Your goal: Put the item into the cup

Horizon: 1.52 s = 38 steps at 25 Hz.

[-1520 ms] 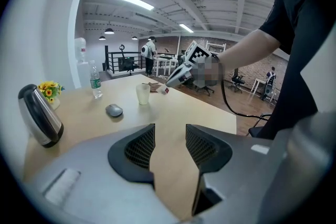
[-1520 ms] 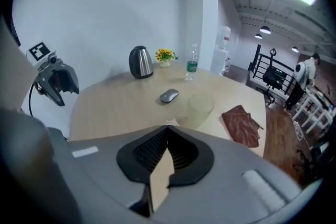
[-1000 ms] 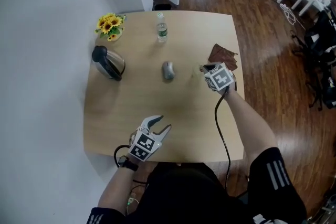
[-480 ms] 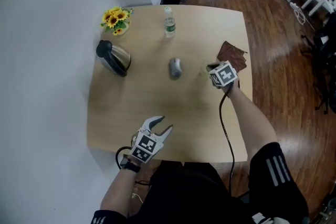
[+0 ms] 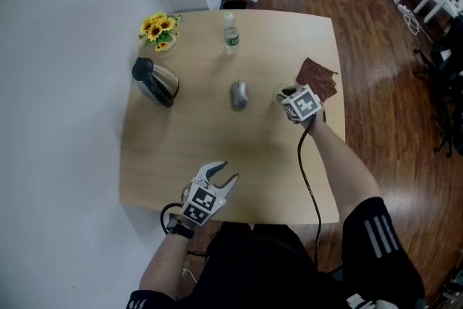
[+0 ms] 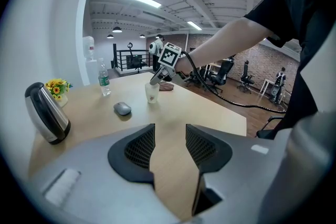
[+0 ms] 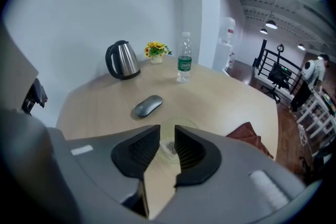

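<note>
A clear plastic cup (image 6: 152, 93) stands on the table's right half, and a small item (image 7: 170, 146) lies at its bottom. My right gripper (image 5: 284, 93) hovers right over the cup (image 7: 169, 150). Its jaws are opening and hold nothing; the cup's rim shows through the gap between them. In the head view this gripper hides most of the cup. My left gripper (image 5: 223, 171) rests open and empty near the table's front edge, far from the cup.
A grey mouse (image 5: 239, 94) lies left of the cup. A steel kettle (image 5: 154, 82), sunflowers (image 5: 159, 31) and a water bottle (image 5: 231, 34) stand toward the far left and back. A brown cloth (image 5: 320, 77) lies by the right edge of the table (image 5: 159, 170).
The right gripper has stayed over the cup, shifting only slightly. The left gripper has not moved. The head view has shifted a little.
</note>
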### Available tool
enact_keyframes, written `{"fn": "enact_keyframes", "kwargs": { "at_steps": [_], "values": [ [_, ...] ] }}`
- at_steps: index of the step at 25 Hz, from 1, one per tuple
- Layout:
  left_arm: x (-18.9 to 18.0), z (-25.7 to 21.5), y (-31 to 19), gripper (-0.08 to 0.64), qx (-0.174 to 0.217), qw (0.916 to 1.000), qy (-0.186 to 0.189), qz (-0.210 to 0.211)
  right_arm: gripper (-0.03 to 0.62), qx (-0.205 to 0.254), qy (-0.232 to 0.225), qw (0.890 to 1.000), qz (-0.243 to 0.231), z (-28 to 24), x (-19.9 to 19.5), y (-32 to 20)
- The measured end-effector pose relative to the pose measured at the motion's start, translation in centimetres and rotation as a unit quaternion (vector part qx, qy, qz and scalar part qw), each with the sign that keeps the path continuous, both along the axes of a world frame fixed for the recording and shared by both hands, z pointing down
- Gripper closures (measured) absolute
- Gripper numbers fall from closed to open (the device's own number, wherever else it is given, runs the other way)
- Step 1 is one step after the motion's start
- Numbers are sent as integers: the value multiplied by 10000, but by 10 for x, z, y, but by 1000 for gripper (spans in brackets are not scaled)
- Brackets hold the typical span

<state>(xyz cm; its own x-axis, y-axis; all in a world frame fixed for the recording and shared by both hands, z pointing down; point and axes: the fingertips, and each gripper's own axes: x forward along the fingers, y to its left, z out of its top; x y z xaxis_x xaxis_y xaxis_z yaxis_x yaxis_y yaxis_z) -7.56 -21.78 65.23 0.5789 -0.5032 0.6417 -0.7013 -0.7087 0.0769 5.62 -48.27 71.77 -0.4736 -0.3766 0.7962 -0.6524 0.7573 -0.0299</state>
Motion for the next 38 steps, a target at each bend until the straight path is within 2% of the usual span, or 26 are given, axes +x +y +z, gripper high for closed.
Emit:
{"fn": "enact_keyframes", "kwargs": {
  "at_steps": [4,9,11,16,23,30,38],
  "values": [
    [1,-5,0,381,60,10000,12,-67,492,140,-269,9995,-8,-20,-1,1],
    [7,-19,3,382,224,9997,58,-113,497,347,-1031,9940,-124,-69,-11,29],
    [11,-27,8,381,300,9994,86,-128,507,578,-1314,9892,-285,-93,-14,53],
    [22,-46,25,382,527,9984,96,-203,583,1171,-1855,9741,-556,-147,-11,122],
    [35,-64,62,382,697,9974,100,-133,584,1194,-2415,9611,-609,-172,7,226],
    [38,-78,112,381,850,9961,218,112,584,1198,-2594,9567,-551,-184,4,338],
    [26,-79,215,382,895,9933,328,646,584,1205,-2627,9573,-104,-189,-16,463]
  ]
}}
